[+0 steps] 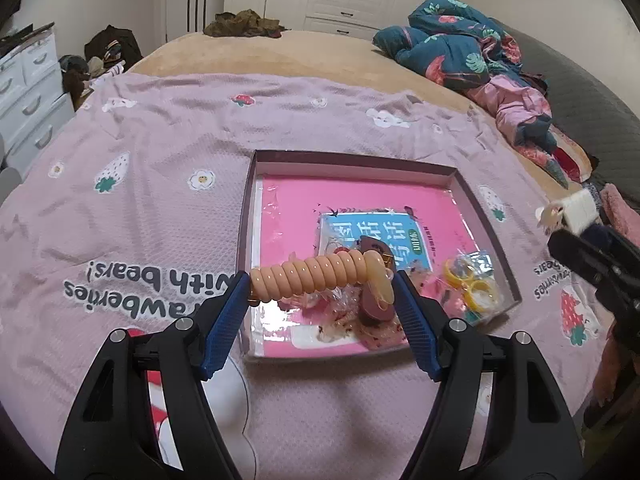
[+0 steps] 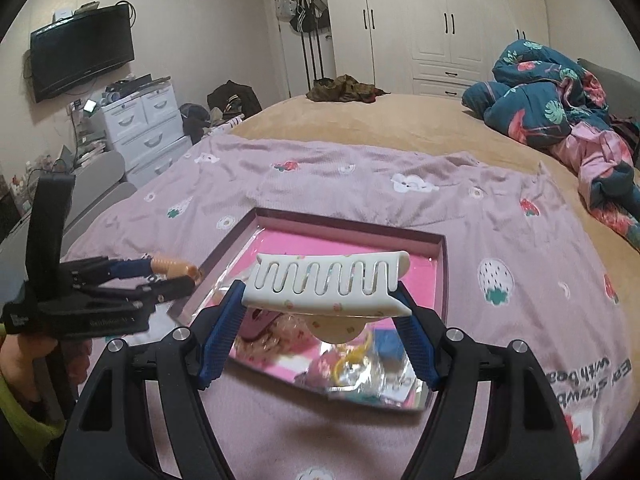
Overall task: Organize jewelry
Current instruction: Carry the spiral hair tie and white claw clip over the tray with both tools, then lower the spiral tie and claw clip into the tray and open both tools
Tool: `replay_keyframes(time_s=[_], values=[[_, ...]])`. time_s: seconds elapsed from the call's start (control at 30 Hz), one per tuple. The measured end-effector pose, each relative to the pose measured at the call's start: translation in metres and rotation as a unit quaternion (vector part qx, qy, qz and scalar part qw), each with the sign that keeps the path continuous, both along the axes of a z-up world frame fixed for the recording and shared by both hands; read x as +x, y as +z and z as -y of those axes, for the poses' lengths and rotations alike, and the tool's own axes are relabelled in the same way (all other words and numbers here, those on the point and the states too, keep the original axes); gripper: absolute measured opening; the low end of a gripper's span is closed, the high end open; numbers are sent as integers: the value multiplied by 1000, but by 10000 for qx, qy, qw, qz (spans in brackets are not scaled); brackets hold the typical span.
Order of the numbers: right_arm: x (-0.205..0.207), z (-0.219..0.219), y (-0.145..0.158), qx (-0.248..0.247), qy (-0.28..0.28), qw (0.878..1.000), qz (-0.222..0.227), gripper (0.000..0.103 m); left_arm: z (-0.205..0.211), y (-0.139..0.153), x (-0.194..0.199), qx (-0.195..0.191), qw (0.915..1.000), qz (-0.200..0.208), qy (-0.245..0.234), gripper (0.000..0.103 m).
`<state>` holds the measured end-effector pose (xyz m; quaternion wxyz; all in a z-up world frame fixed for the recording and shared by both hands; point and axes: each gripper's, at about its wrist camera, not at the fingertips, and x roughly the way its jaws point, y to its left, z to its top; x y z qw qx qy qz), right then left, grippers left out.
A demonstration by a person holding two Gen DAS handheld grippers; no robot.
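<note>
Above the shallow pink-lined cardboard box [image 1: 460,178] on the lilac bedspread, the left gripper [image 1: 320,280] pinches a peach coiled plastic hair tie [image 1: 316,274] and the right gripper [image 2: 320,300] clamps a white toothed plastic claw clip [image 2: 328,284], both seemingly poised for sorting inside.

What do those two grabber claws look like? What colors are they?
Both look the same. The left gripper and right gripper each have two shiny black plastic arms with cut-out holes and round silver screws. Their fingers are covered in bright blue bumpy pads. Seen from the right camera, the left gripper has small white writing on its black body. No cables show.
</note>
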<state>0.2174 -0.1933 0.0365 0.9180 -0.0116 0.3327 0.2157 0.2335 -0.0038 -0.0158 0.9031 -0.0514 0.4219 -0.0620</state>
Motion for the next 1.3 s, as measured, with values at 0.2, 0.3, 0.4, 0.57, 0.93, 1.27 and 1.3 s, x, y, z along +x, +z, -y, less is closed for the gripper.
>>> replay_keyframes(time_s=[0.2,0.3,0.4,0.57,0.93,1.27,1.3], values=[[19,-5,-8,-53,20,10000,-53,71,0,-14,10,3,9999,-132,8,64],[27,-8,-18,-110,65,9998,-125,71,-1,-22,15,13,9998,-213,17,64],[33,-12,-31,-180,123,9994,-261,71,-3,-31,18,20,9996,-296,24,64],[38,-23,-59,-351,252,9977,-521,71,-5,-42,22,18,9992,-404,16,64],[38,-43,-94,-603,413,9933,-900,72,-8,-47,24,-27,9989,-465,-32,65],[21,-40,-90,-658,386,9932,-879,88,-8,-43,20,-64,9989,-456,-26,71],[18,-37,-87,-629,359,9936,-863,89,-7,-41,18,-63,9991,-423,-22,74]])
